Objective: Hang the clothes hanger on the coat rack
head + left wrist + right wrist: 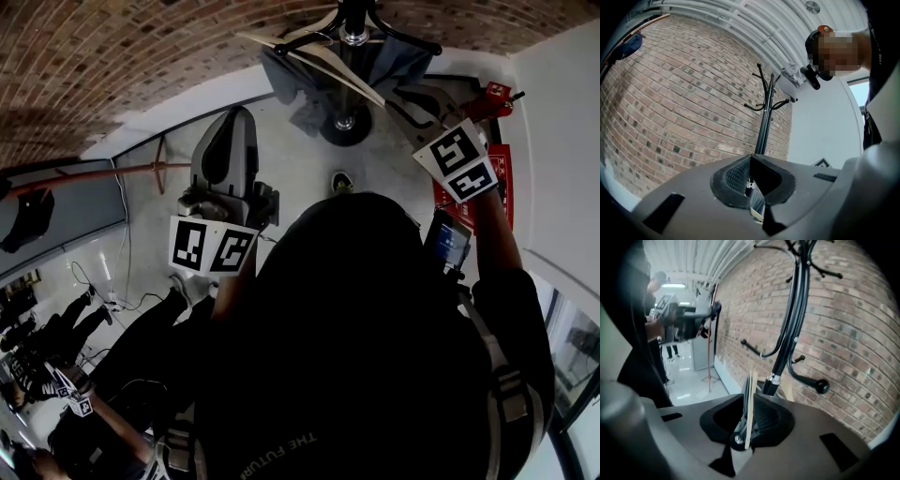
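The coat rack (763, 126) is the biggest thing ahead, a dark pole against the brick wall (684, 103) with curved arms branching off it at several heights. From above, the clothes hanger (750, 399) lies just in front of that pole, a pale wooden bar slanting across it, with grey cloth (291, 94) draped below. One end of the bar reaches past the pole on the left and the other runs back toward the right gripper (748, 418). In the right gripper view the hanger stands edge-on in the jaws, a thin wooden strip with a metal fitting at its foot. The jaws are brought in on it, the ribbed pad against its right face, so I judge it pinched rather than loose. Its long axis rises out of the jaws toward the pole, which stands just beyond, and a knobbed lower arm (808, 380) curls out to the pole's right. The left gripper (751, 176) is well away from the rack, pointing level at it, jaws spread on nothing — only the foot of the pole shows through the gap. The right hand is clearly nearer, and the hanging turns on lifting the hanger's hook over an arm — no view shows that hook clearly.
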Demonstrator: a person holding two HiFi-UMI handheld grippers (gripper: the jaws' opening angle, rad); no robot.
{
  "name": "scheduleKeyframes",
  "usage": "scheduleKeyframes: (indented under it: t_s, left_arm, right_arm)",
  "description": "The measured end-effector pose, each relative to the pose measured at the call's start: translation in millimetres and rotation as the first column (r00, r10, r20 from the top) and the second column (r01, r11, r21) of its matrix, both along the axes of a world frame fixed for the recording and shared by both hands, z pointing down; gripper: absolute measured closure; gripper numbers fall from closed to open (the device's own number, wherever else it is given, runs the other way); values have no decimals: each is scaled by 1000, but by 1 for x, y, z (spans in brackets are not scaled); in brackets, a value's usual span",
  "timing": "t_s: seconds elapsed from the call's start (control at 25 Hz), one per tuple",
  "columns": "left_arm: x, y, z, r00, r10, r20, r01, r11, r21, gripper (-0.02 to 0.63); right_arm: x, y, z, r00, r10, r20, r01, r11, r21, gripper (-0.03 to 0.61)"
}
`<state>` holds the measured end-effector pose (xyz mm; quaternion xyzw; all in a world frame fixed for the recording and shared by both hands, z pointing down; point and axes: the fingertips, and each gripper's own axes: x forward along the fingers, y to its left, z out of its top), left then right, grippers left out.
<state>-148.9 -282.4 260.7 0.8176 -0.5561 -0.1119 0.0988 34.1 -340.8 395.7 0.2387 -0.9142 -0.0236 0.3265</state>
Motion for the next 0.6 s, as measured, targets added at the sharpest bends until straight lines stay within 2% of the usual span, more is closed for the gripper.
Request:
scheduleKeyframes:
  t_s: [0.12, 0.24, 0.4, 0.6]
  left_arm:
    - [2, -1, 0, 1000, 7, 0, -7, 1000, 2, 600]
    - [3, -1, 0, 1000, 13, 0, -13, 1000, 2, 600]
    - [2, 2, -4, 1000, 15, -1, -15, 1000, 3, 600]
    - [3, 3, -2, 1000, 21, 0, -21, 1000, 0, 600]
  right_arm:
    - [-4, -4, -43, 981, 47, 189, -57, 997, 46, 539]
    - [-4, -4, -72, 947, 67, 315, -96, 992, 78, 555]
    - [2, 0, -91, 915, 65, 399, -112, 989, 94, 560]
    - [13, 1, -98, 849, 122, 514, -164, 986, 36, 561]
